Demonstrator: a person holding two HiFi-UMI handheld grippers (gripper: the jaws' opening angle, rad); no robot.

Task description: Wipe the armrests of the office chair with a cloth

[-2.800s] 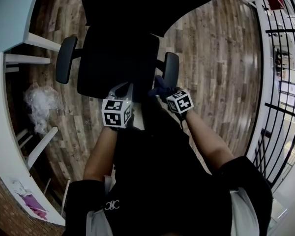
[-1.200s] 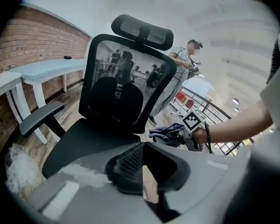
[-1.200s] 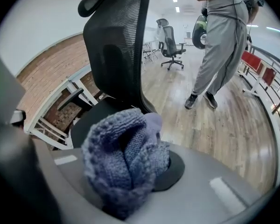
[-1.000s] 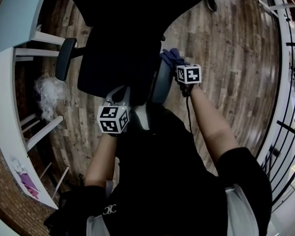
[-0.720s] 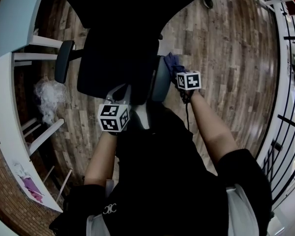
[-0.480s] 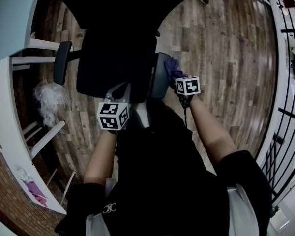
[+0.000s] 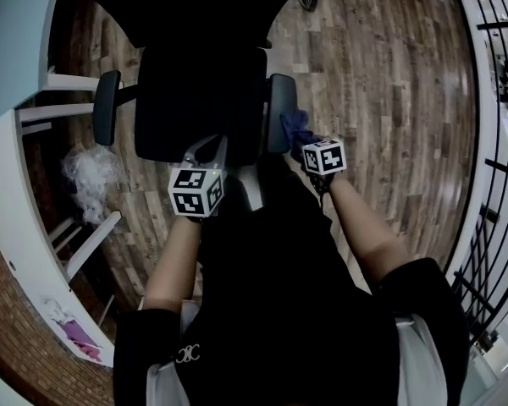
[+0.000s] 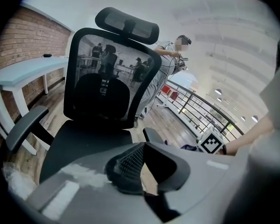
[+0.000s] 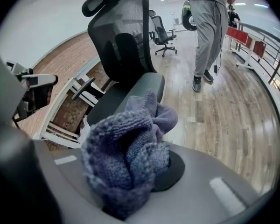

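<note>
1. Head view: the right gripper (image 7: 298, 139) is seen clamped on the cloth (image 7: 295, 127), which is bunched against the near, outer end of the right armrest (image 7: 280, 112). The left gripper (image 7: 210, 149) is held over the front of the seat (image 7: 195, 91), well apart from the left armrest (image 7: 106, 106).
2. Left gripper view: its jaws are seen closed together with nothing between them. It is judged that the chair could be steadied with it, so that no swivel is caused by the wipe.
3. Right gripper view: the cloth is seen wadded high between the jaws, with the right armrest just beyond. The wad should be pressed flat and drawn along the whole length, edges included.
</note>
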